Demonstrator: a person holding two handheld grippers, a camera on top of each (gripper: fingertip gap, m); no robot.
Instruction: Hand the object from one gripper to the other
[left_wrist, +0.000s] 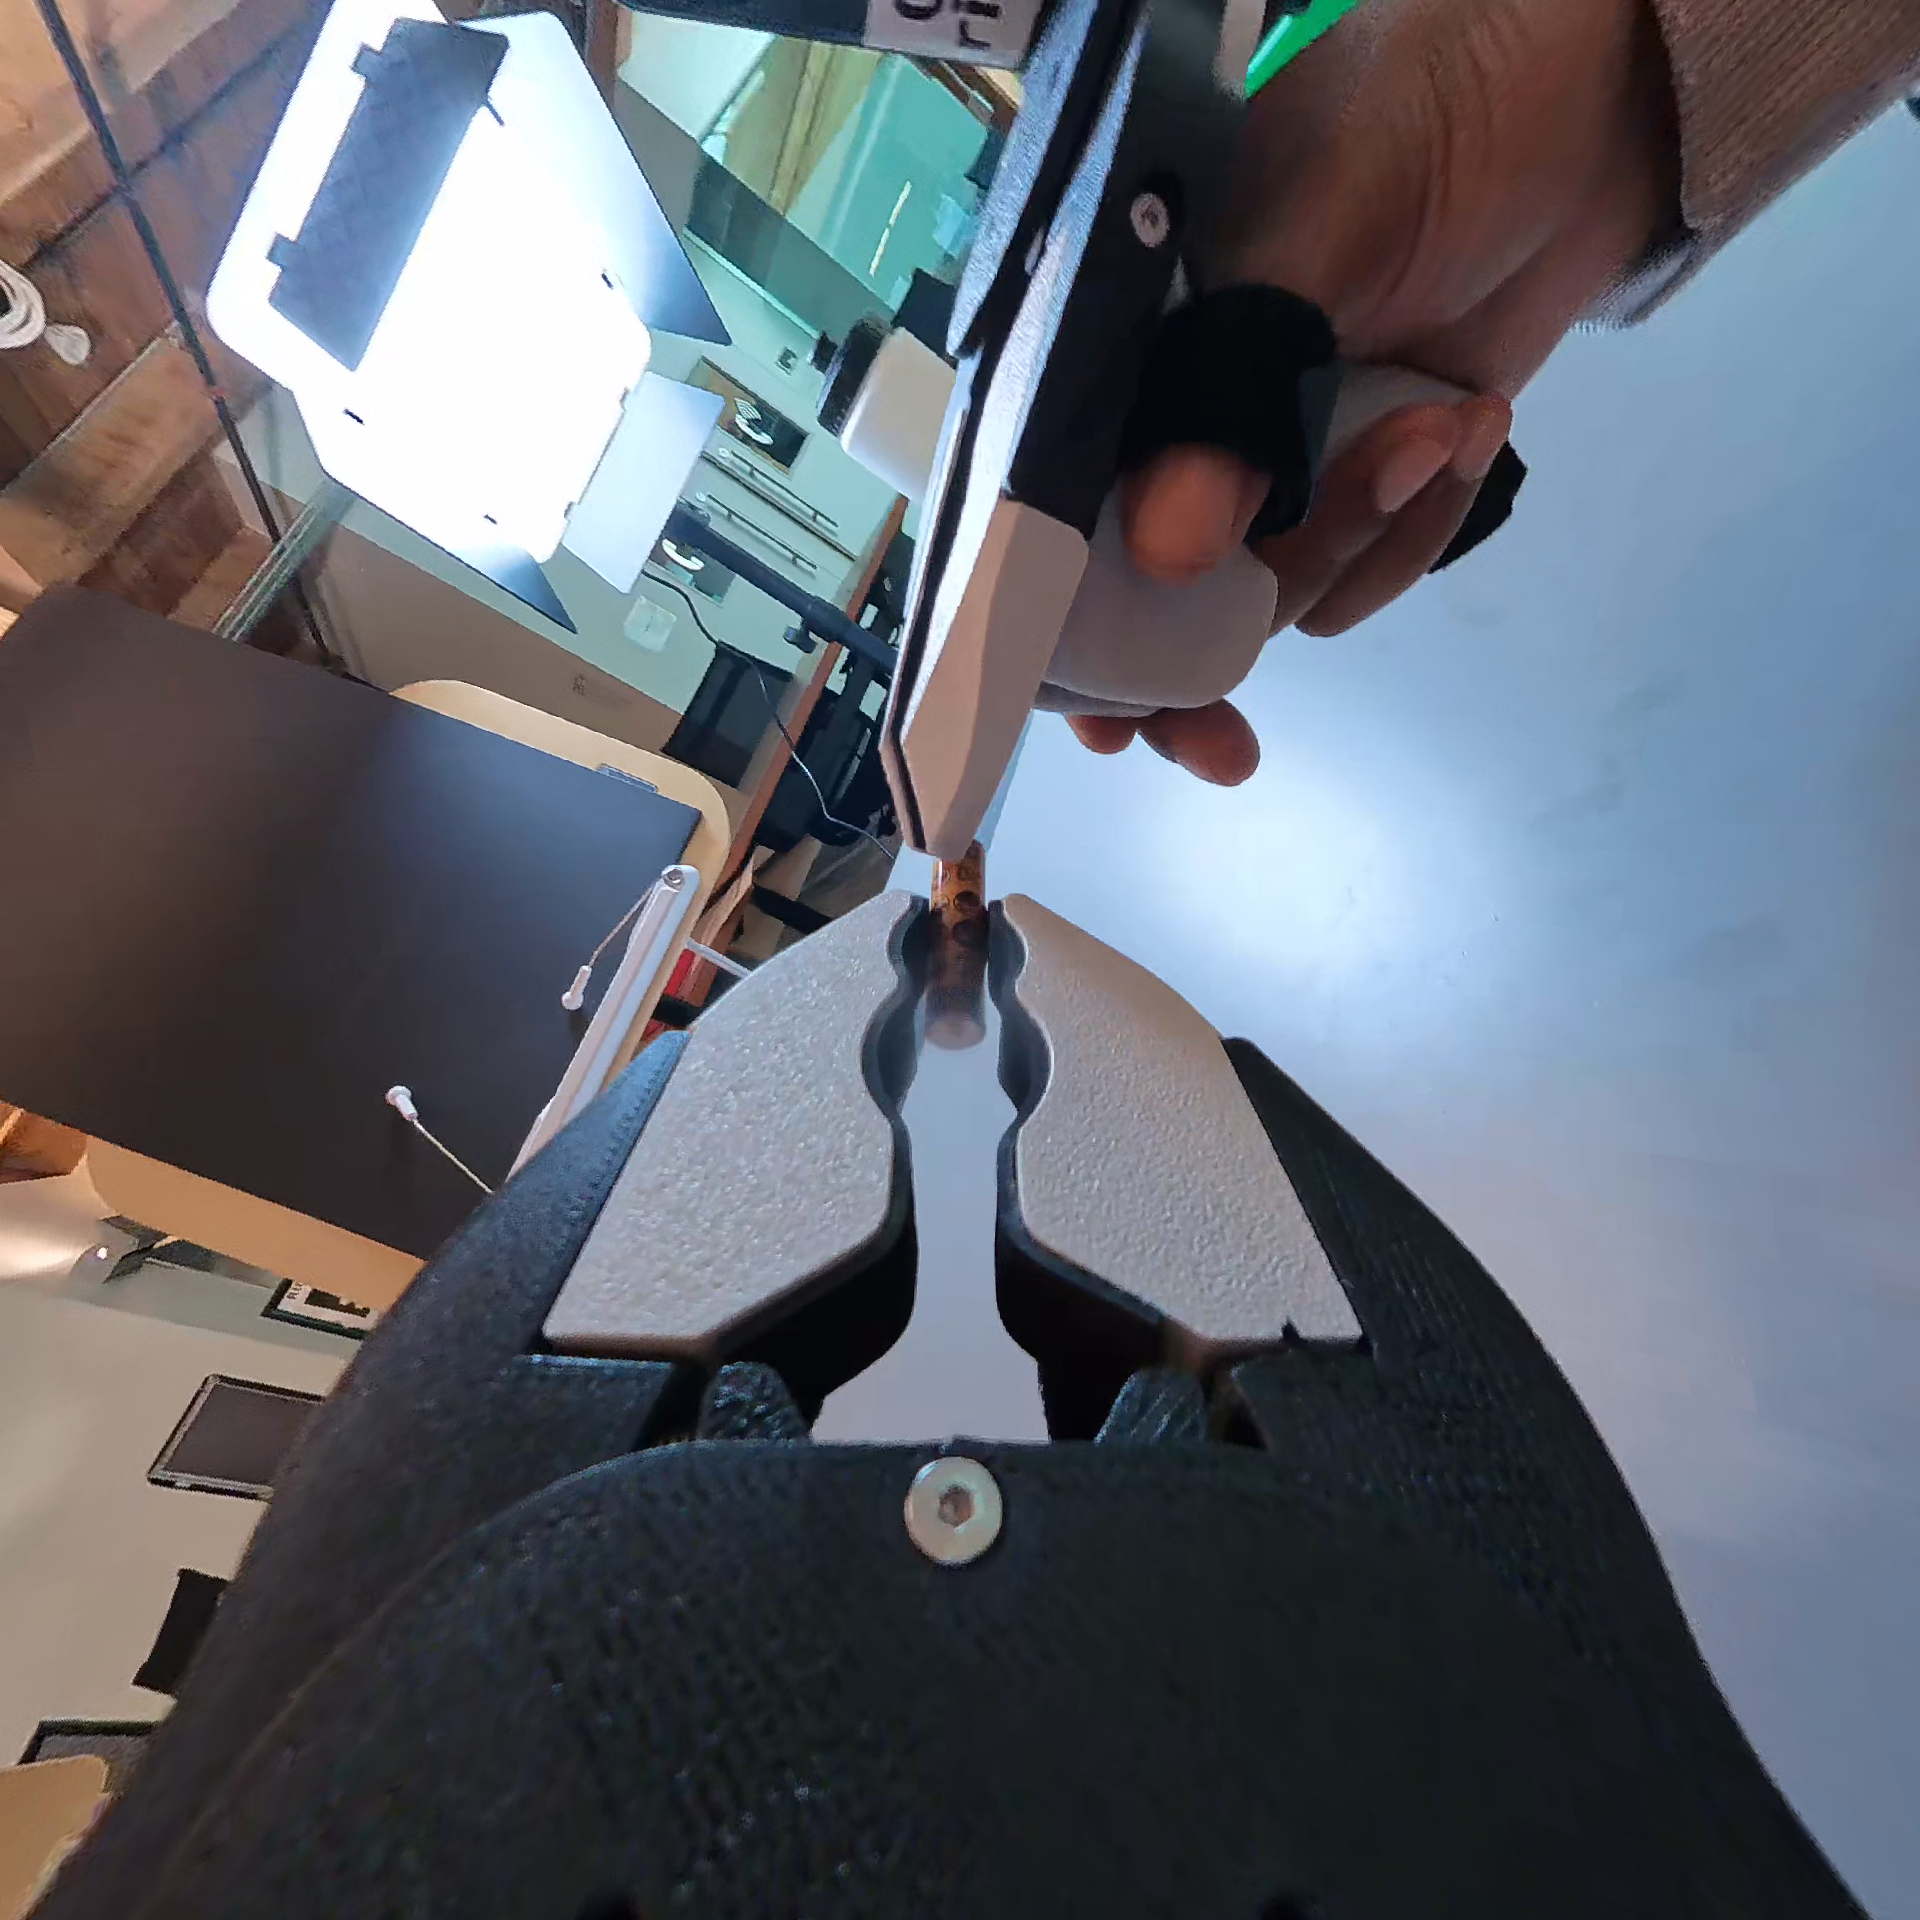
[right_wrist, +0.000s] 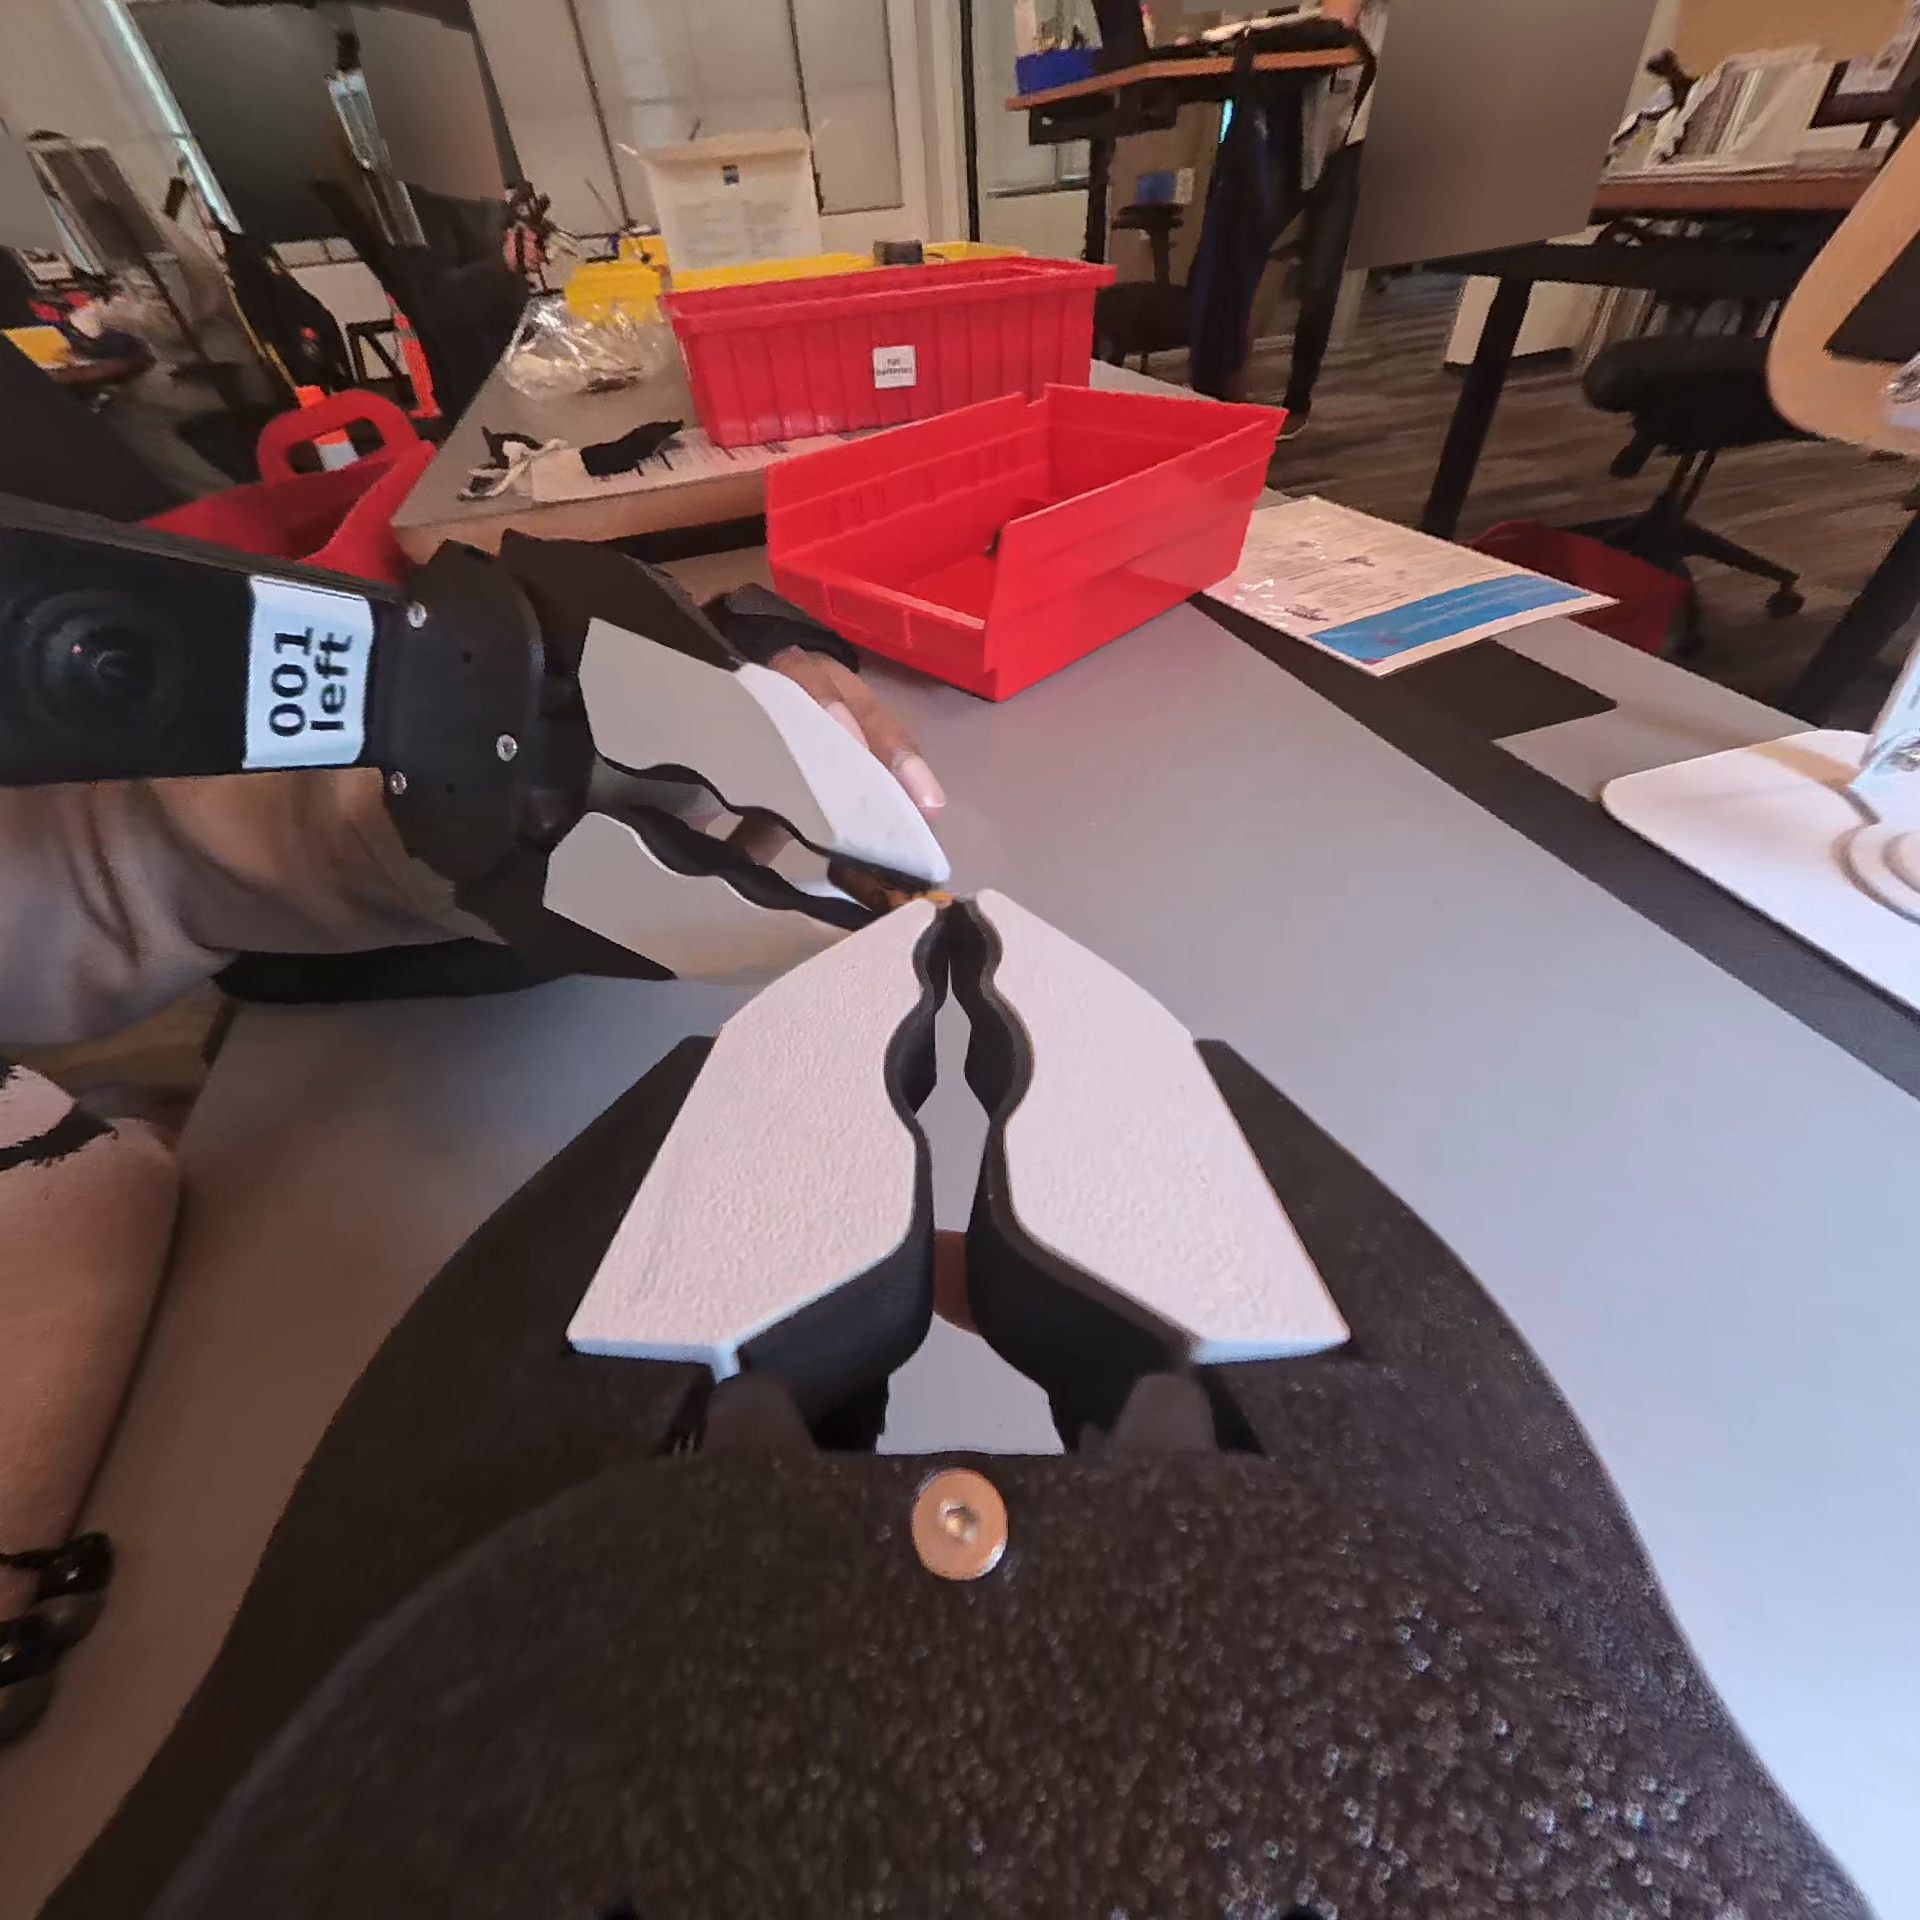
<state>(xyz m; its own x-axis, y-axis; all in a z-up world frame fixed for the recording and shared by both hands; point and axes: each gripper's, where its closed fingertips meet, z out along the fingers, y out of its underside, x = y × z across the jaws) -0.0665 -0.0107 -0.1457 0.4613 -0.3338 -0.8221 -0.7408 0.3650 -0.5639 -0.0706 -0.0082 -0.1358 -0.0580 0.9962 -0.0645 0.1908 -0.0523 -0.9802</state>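
brown speckled object (left_wrist: 958, 940), a small slim cylinder, sits in the air above the grey tabletop (right_wrist: 1299, 883) with both claws on it at once. in the left wrist view the left claw (left_wrist: 956, 914) has its jaws drawn narrow around the object, which lies between the foremost notches of the fingers, its long axis running roughly along them, one end toward the camera and the other poking out past the tips. the right claw (left_wrist: 951, 847) comes down from above and meets that far end, so the object lies straight ahead of the left claw and right at the tip of the right one.

in the right wrist view the right claw (right_wrist: 951, 904) is pinched nearly closed, and only a tiny orange-brown sliver of the object (right_wrist: 940, 900) shows at its tips, where the left claw (right_wrist: 894, 883) reaches in from the side. both seem to be gripping, so the hand-over looks to be at its shared-hold point; which claw is the giver cannot be read from these views.

most of the object is hidden by fingers, and its full length is unclear. two red bins (right_wrist: 1023, 540) stand well beyond, taking no part.
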